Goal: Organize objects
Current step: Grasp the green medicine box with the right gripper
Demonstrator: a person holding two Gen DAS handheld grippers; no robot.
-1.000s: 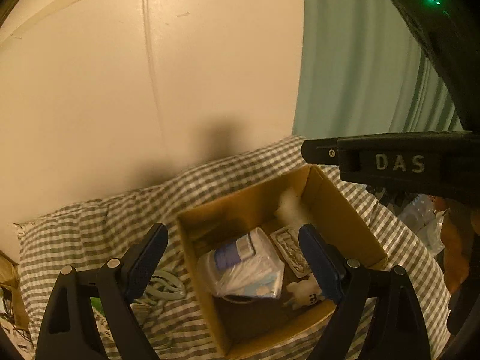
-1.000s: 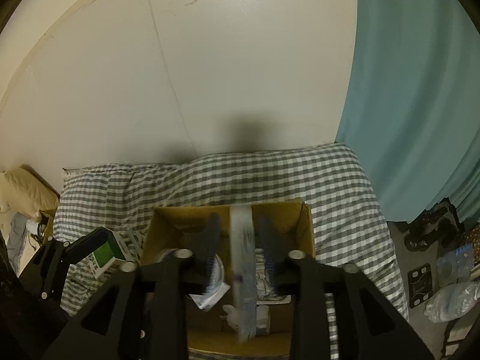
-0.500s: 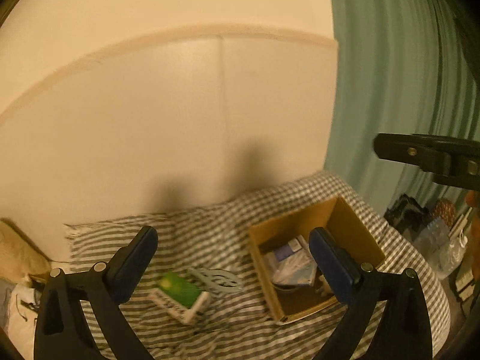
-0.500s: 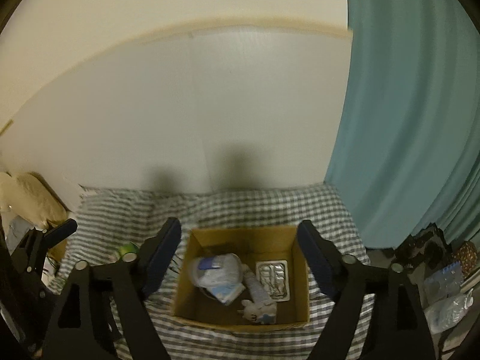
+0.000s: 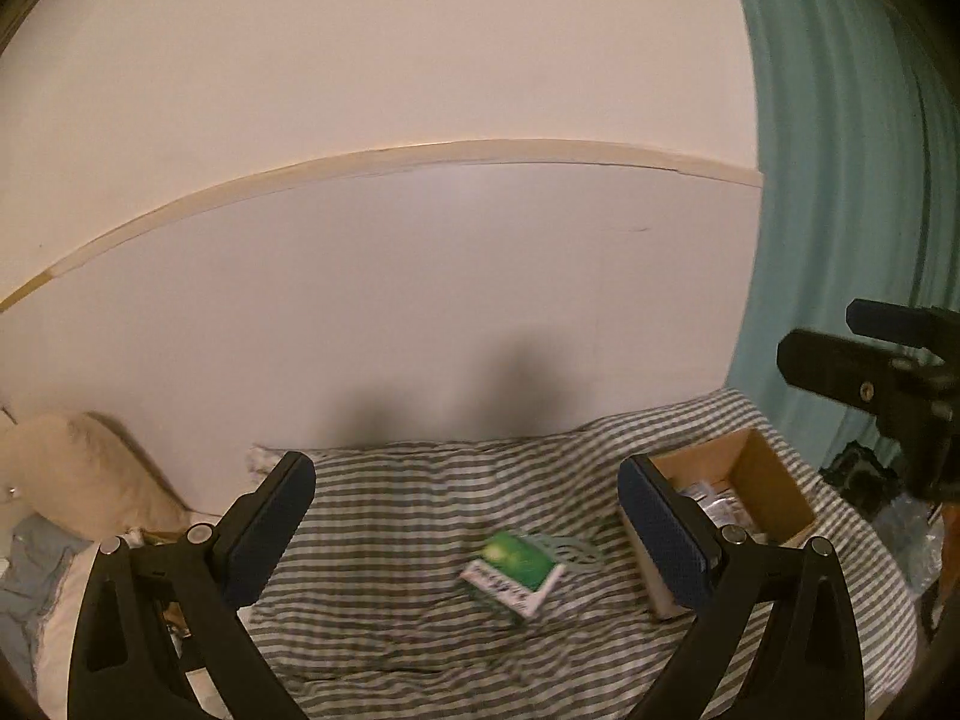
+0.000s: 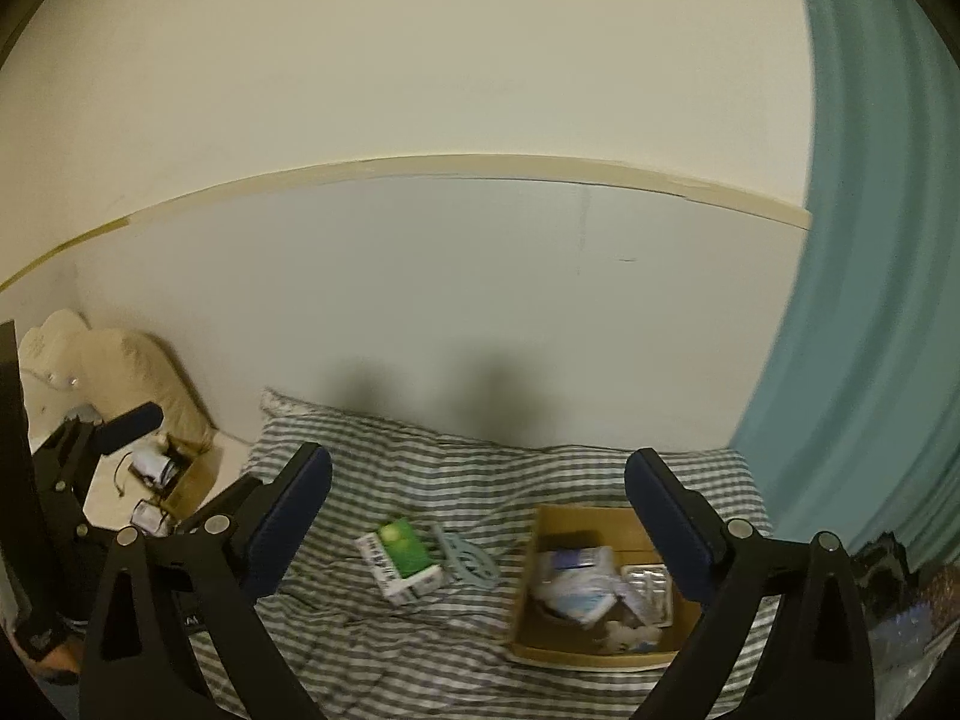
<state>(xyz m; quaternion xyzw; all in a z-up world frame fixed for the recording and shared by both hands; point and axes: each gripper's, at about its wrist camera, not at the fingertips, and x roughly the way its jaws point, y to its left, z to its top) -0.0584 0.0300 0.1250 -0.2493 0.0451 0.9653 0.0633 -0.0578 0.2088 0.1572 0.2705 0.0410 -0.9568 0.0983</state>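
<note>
A brown cardboard box sits on the checked bedding at the right. It holds a white and blue packet, a silver blister pack and a small white figure. The box also shows in the left wrist view. A green and white carton lies on the bedding with a pale grey-green oval piece beside it; both also show in the right wrist view, carton, piece. My left gripper and right gripper are open, empty and well above the bedding.
A white wall panel stands behind the bed and a teal curtain hangs at the right. A beige pillow and a small box of clutter lie at the left. Plastic bottles lie on the floor at the right.
Both grippers have pulled back and up from the box. A white item that the right gripper held over the box one second ago has been let go.
</note>
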